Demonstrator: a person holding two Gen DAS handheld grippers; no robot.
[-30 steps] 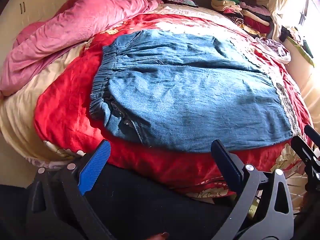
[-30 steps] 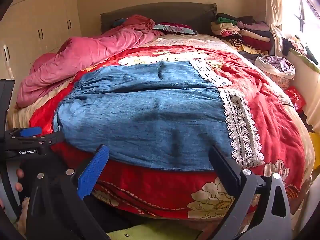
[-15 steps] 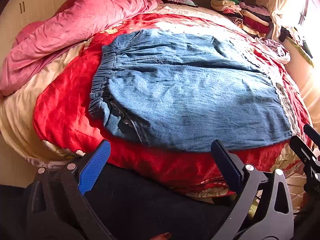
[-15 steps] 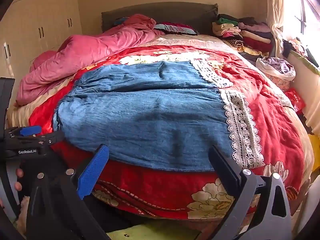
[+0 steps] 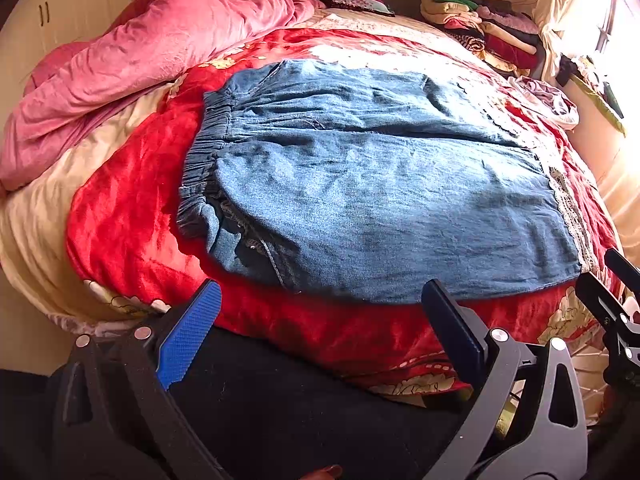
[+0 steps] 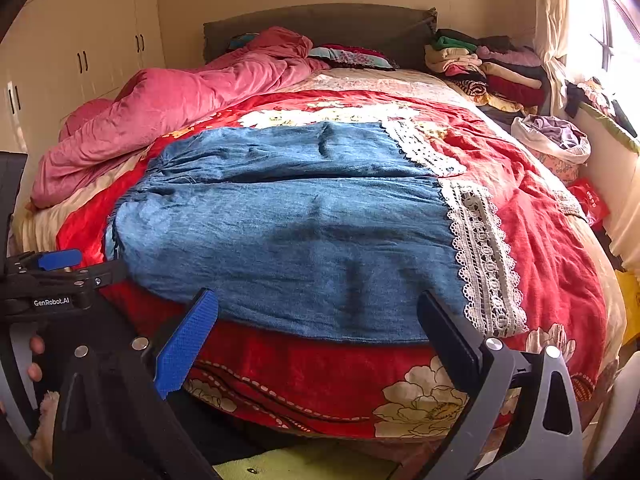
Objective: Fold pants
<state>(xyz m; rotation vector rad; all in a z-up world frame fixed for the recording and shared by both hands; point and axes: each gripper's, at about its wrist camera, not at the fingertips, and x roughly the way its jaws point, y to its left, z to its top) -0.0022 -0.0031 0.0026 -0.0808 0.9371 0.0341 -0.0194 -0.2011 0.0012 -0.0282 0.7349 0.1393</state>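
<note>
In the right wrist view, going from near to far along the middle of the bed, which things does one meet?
Right gripper → red floral blanket → denim pants → patterned pillow → dark headboard.

Very little differs from a second ago. In the left wrist view the pants sit a touch lower and nearer than before, so the left gripper has edged slightly up and toward the red blanket. In the right wrist view the pants appear a shade lower in the frame, a small tilt of the right gripper. Both grippers' jaws remain spread wide, off the cloth.
</note>
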